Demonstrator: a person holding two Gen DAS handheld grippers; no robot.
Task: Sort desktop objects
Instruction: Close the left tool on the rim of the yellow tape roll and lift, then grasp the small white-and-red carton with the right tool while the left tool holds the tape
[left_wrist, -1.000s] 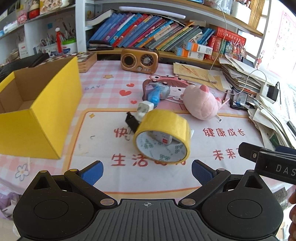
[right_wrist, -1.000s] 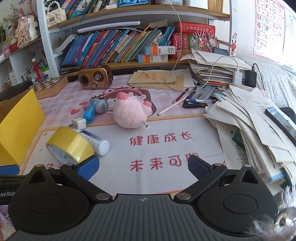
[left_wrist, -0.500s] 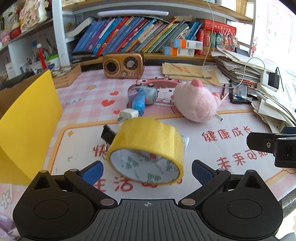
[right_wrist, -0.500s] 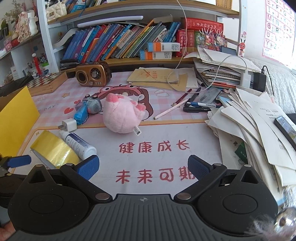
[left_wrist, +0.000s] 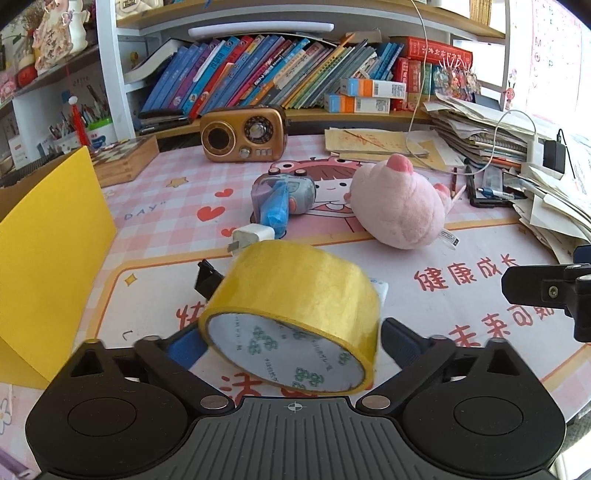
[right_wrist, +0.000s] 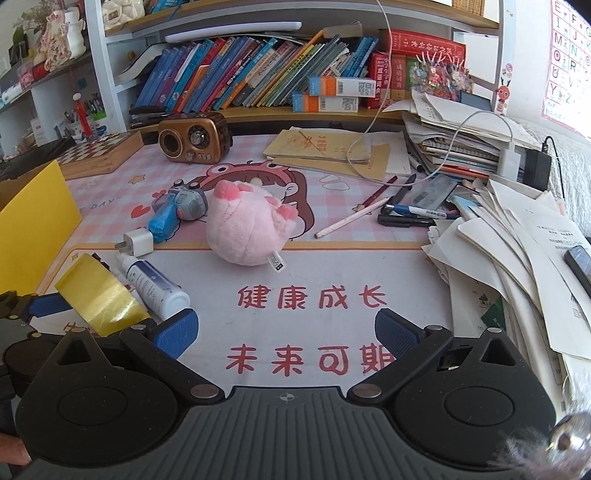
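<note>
My left gripper (left_wrist: 291, 341), jaws spread, straddles the tilted yellow tape roll (left_wrist: 295, 314); my right gripper (right_wrist: 286, 332) hangs open, farther right.

**Black housings, blue finger pads**

The left gripper (left_wrist: 290, 341) has a matte black body: a ribbed grey-black centre plate marked with a small white crosshair, flanked by two round domed housings. Angled black link arms carry silver rivets and end in fingers (left_wrist: 184, 345) padded in textured blue rubber. The right gripper (right_wrist: 286, 332) is built alike, blue pads (right_wrist: 397, 334) included; seen from the left camera, its black bracket shows a screw head.
</note>
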